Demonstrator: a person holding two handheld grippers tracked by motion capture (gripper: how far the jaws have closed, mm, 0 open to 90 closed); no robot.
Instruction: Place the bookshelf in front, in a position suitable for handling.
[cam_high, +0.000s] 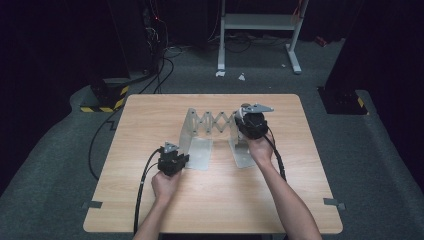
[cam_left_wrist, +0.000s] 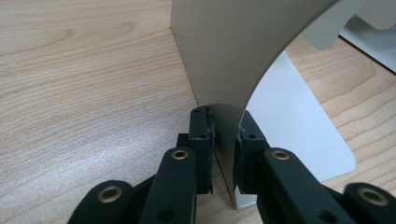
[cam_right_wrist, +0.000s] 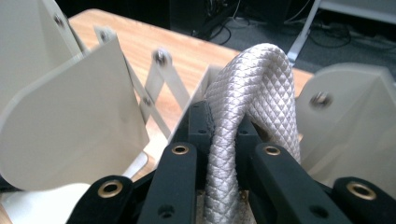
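From the high view, the expanding metal rack (cam_high: 212, 137) sits mid-bench (cam_high: 150, 210), with the left gripper (cam_high: 172, 159) at its near-left plate and the right gripper (cam_high: 250, 122) up by its right end. In the left gripper view, the jaws are clamped on the plate's edge (cam_left_wrist: 224, 70). In the right gripper view, the jaws are pinching a white braided rope (cam_right_wrist: 252, 107) that loops up between the rack's plates.

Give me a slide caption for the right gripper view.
Right gripper shut on a looped white braided rope, with the expandable metal bookend rack behind.
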